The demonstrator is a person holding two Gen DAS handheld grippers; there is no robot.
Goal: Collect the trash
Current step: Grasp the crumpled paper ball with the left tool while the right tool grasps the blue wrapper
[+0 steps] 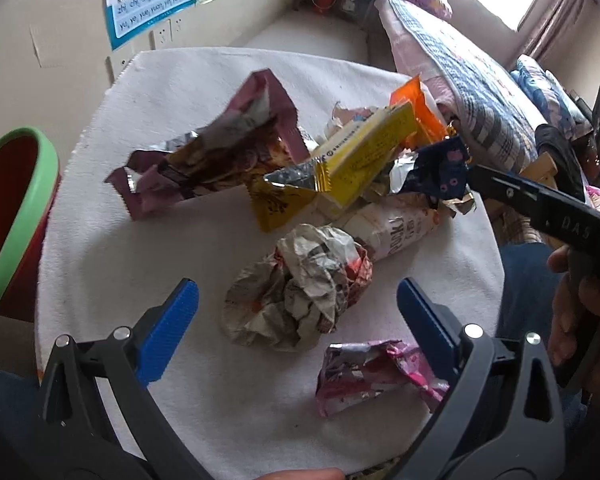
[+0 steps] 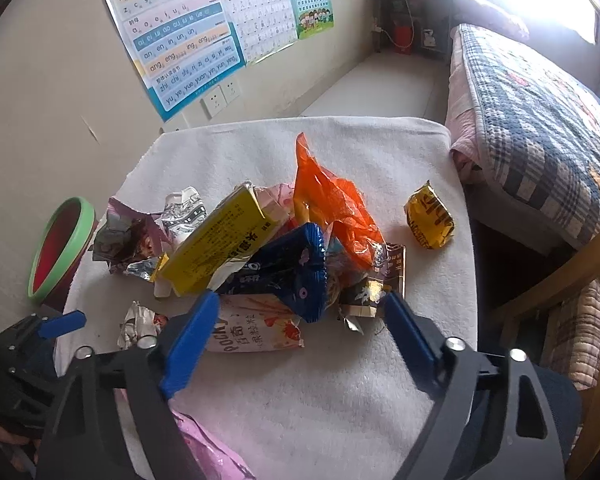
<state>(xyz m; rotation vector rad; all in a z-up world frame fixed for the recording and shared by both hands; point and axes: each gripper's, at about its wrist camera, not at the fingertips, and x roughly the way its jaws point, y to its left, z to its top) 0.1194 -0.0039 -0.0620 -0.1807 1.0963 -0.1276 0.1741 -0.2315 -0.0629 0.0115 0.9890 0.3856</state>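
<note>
Snack wrappers lie heaped on a white cloth-covered table (image 1: 148, 240). My left gripper (image 1: 298, 286) is open and points down over a crumpled paper ball (image 1: 300, 300), one blue pad on each side and clear of it. A pink wrapper (image 1: 364, 372) lies by its right finger. My right gripper (image 2: 300, 298) is open around a blue wrapper (image 2: 292, 268) and a Pocky bag (image 2: 256, 326); its pads sit at the pile's near edge. A yellow box (image 2: 220, 244), an orange bag (image 2: 332, 204) and a purple bag (image 1: 220, 152) lie in the heap.
A red bin with a green rim (image 1: 16, 220) stands at the table's left edge. A gold wrapper (image 2: 430, 220) lies alone at the right of the cloth. A bed with a plaid quilt (image 2: 540, 132) is on the right, a wall with posters (image 2: 172, 32) behind.
</note>
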